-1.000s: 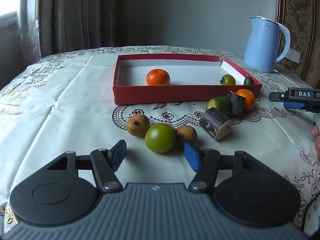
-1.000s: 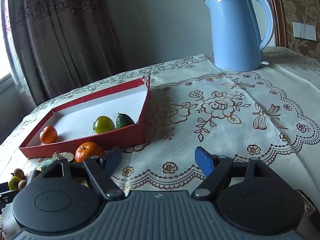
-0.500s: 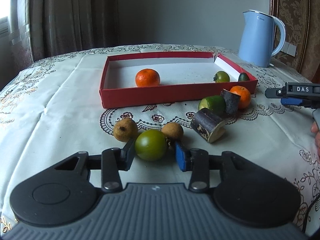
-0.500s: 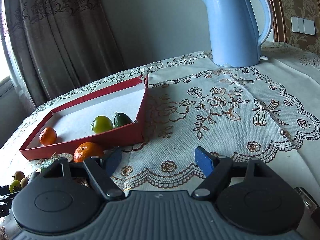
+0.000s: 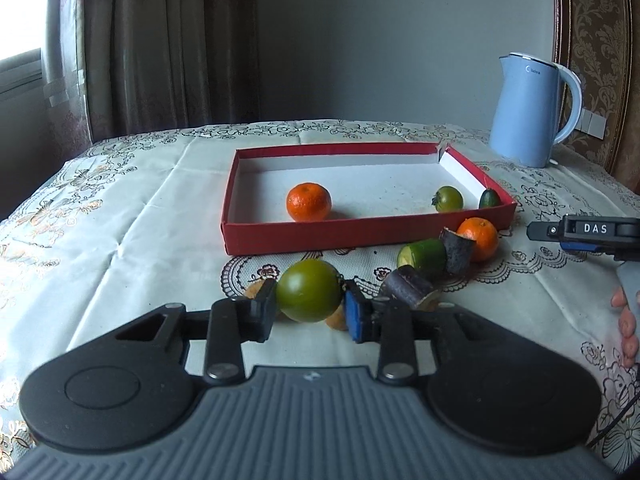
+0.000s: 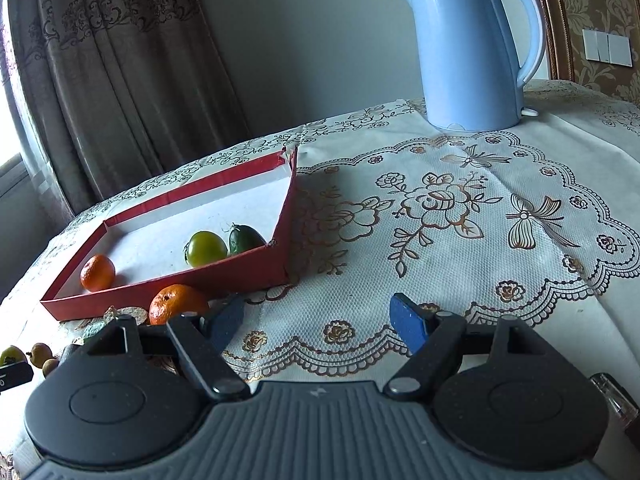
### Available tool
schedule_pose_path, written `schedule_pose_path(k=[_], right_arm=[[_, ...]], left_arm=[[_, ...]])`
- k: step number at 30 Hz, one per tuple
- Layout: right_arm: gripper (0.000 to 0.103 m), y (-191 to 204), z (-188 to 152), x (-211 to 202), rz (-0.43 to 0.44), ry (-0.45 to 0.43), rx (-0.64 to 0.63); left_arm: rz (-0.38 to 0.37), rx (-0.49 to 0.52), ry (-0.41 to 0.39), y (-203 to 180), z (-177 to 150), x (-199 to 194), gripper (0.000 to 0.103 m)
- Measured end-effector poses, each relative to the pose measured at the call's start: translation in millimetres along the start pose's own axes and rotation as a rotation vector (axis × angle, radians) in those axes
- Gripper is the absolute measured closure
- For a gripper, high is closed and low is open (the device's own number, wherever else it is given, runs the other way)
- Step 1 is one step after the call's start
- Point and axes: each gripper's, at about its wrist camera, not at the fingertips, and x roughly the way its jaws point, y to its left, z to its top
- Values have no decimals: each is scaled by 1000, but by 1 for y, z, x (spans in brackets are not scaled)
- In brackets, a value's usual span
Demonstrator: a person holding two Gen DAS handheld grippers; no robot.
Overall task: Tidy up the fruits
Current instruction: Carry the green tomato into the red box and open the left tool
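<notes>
My left gripper (image 5: 310,305) grips a green tomato (image 5: 309,294) just above the cloth; its jaws are still closing, with both pads against the fruit. Two small brown fruits (image 5: 335,320) lie partly hidden behind it. The red tray (image 5: 360,237) beyond holds an orange (image 5: 309,201), a smaller green tomato (image 5: 449,199) and a dark green cucumber (image 5: 490,198). In front of the tray's right corner lie a second orange (image 5: 478,238), a cucumber piece (image 5: 422,255) and two dark cane pieces (image 5: 410,286). My right gripper (image 6: 316,312) stands open over the lace cloth, holding nothing.
A light blue kettle (image 6: 472,48) stands at the back right of the table. The right gripper's side (image 5: 580,234) and a person's fingers (image 5: 626,320) show at the right edge of the left wrist view. Curtains hang behind the table.
My left gripper moved in around the green tomato, shut on it and lifted it a little. The right gripper has stayed where it was, still open.
</notes>
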Motion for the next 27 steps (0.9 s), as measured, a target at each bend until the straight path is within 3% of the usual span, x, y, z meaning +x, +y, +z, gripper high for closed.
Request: schedule_pose_path(k=[10, 27], right_arm=[[23, 0, 0, -2, 3, -9, -2], [23, 1, 0, -3, 5, -14, -3]], left_arm=[[175, -15, -37, -11, 30, 19, 71], [264, -44, -4, -2, 28, 35, 71]])
